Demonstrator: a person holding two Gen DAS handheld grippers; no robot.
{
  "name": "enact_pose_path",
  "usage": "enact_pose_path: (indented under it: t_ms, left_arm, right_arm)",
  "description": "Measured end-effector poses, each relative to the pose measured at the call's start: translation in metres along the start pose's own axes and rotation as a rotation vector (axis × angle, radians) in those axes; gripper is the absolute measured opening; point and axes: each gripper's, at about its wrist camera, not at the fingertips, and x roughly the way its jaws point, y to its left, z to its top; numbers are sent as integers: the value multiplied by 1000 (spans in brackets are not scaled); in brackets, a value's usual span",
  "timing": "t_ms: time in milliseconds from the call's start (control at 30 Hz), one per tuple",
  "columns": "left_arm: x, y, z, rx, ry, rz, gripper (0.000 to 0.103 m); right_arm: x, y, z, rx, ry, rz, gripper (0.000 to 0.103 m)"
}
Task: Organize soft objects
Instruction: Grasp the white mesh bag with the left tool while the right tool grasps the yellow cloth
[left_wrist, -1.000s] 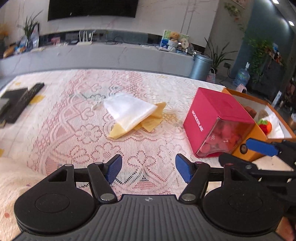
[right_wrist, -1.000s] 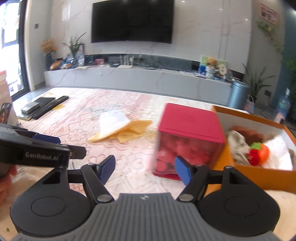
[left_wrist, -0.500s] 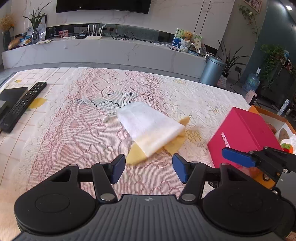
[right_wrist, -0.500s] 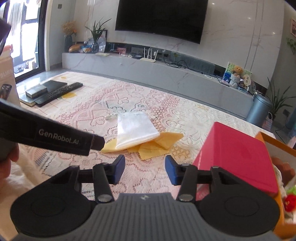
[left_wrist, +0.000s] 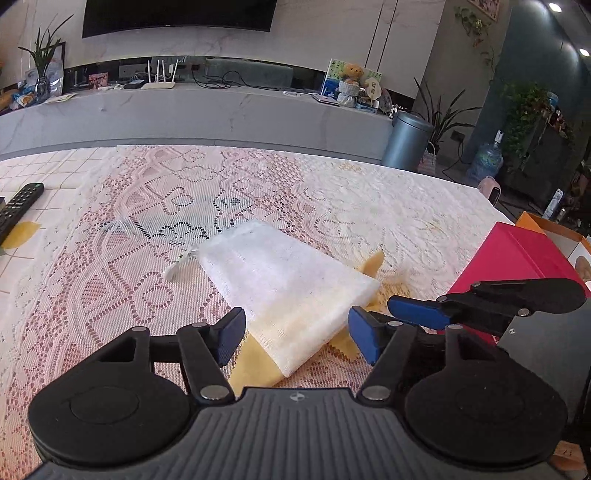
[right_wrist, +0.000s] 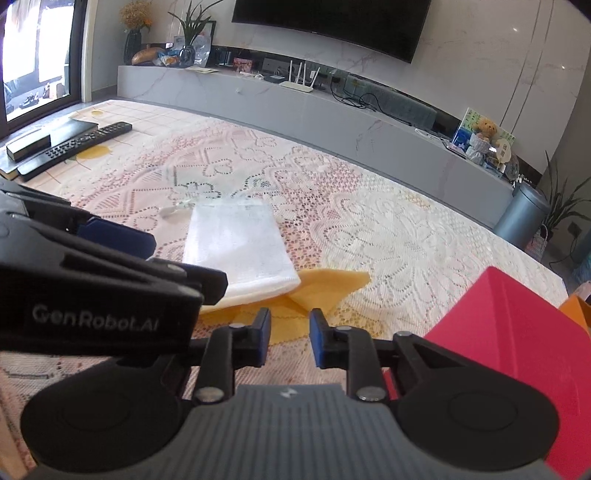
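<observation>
I'm over the big table with the pink-and-cream lace tablecloth (left_wrist: 332, 192), and it fills both views. At my right sits the bright red rectangular box (right_wrist: 517, 332), with an orange-walled cardboard box (left_wrist: 532, 221) just behind it. Dead centre lies the white mesh cloth pouch (left_wrist: 288, 284), flat on the lace, resting on top of a crumpled yellow cloth (right_wrist: 325, 284) that pokes out from under its near end and right side.

My left gripper (left_wrist: 295, 332) has its blue-padded jaws spread wide, straddling the near end of the white pouch with nothing between them gripped; whether the pads touch the fabric, I can't tell. My right gripper (right_wrist: 289, 336) has its jaws drawn in to a narrow gap, empty, hanging just short of the yellow cloth's near edge. In the left view its blue fingertips (left_wrist: 413, 312) sit right beside my left one.

Far left, a black remote control (right_wrist: 74, 144) lies beside a flat black box (right_wrist: 27, 144) on the table's edge.
</observation>
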Motion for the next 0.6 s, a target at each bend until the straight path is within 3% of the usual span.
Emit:
enact_pose_path:
  t_ms: [333, 600]
  left_arm:
    - [16, -7, 2, 96, -9, 14, 79]
    - [28, -4, 3, 83, 15, -23, 88]
  right_arm:
    - [19, 2, -3, -24, 11, -31, 14]
    - [26, 2, -7, -17, 10, -6, 15]
